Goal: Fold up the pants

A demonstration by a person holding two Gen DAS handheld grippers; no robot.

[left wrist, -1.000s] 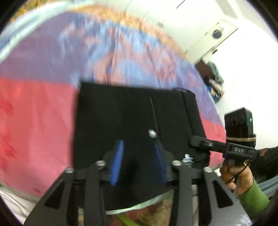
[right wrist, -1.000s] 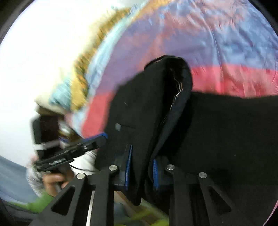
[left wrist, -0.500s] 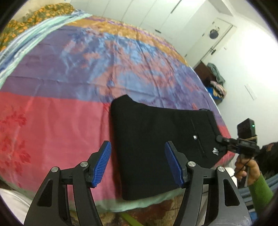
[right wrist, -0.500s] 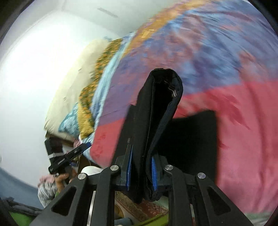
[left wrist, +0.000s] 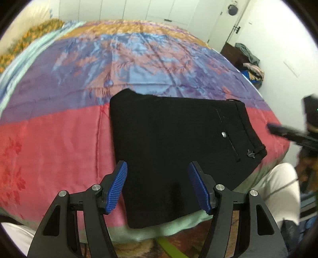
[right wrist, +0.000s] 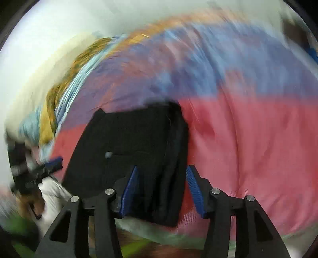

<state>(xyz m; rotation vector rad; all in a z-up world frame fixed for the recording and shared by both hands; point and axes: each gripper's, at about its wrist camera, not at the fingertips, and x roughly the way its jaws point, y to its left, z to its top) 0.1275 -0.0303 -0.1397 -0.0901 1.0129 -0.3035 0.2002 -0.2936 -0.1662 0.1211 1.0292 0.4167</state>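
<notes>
The black pants lie folded into a flat rectangle on the bed's near edge, waistband to the right, with a silver button on the back pocket. My left gripper is open and empty, raised above the near part of the pants. In the blurred right wrist view the pants lie flat, and my right gripper is open with its jaws on either side of the waistband edge, holding nothing. The right gripper also shows at the left wrist view's right edge.
The bed has a red, purple and blue patterned cover with a pale green hem at the near edge. A dark stand with piled clothes is by the far right wall. Closet doors lie behind the bed.
My right gripper has opened and let go of the pants' waistband, which now lies flat on the fold. My left gripper opened earlier and has drawn back and up from the pants.
</notes>
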